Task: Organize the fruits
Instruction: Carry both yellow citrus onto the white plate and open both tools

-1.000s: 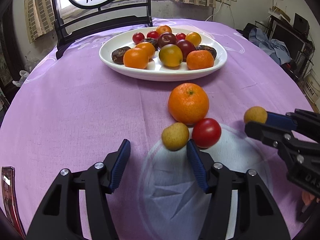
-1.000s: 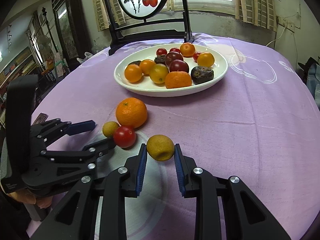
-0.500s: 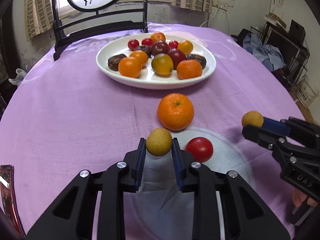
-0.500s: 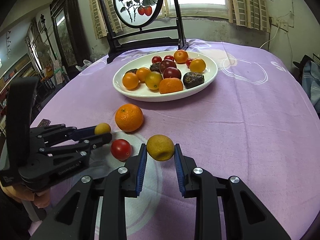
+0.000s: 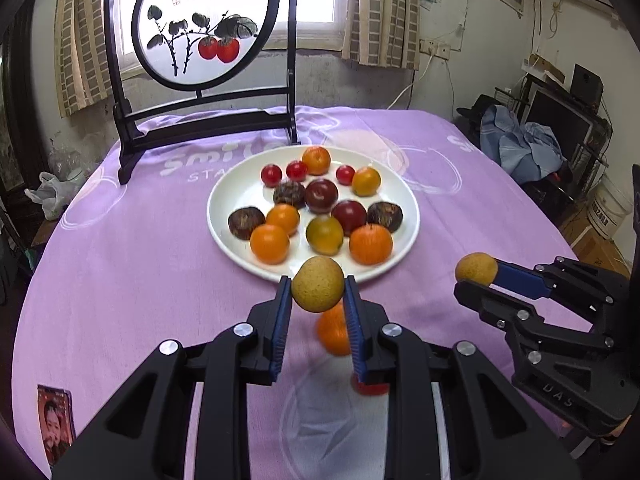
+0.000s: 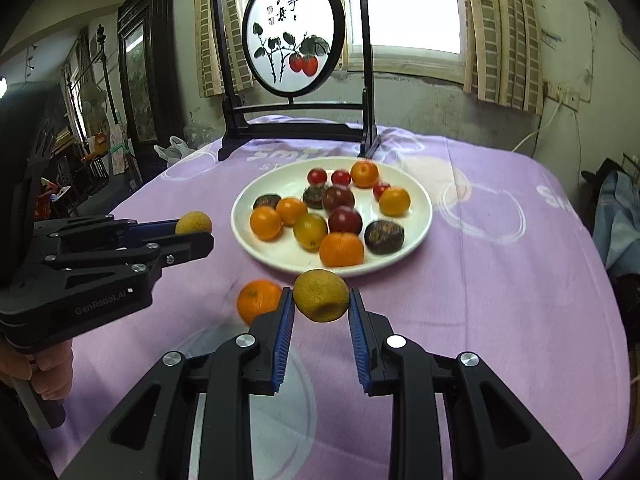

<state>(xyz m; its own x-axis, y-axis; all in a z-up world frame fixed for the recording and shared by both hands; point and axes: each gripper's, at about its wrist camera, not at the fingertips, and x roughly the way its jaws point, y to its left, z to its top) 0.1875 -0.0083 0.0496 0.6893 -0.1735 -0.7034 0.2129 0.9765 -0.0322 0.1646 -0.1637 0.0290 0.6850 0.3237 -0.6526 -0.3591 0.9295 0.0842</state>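
A: Left gripper (image 5: 317, 294) clamped on a yellow fruit (image 5: 317, 284), held clear of the surface (image 5: 120, 272). Right gripper (image 6: 321, 300) likewise pinching a second yellow fruit (image 6: 321, 295).

B: Loose ones?

A: Orange (image 6: 258, 300) and a red tomato (image 5: 370, 389) on the cloth, near side of the plate (image 5: 228, 236). Tomato mostly hidden behind a left finger.

B: Plate's crowded.

A: Yes. Bare patches at the near rim and left side. I'd carry each fruit over the rim, lower into a bare patch, let go only once it rests, or it may roll. Keep the two grippers apart; both head for the same plate.
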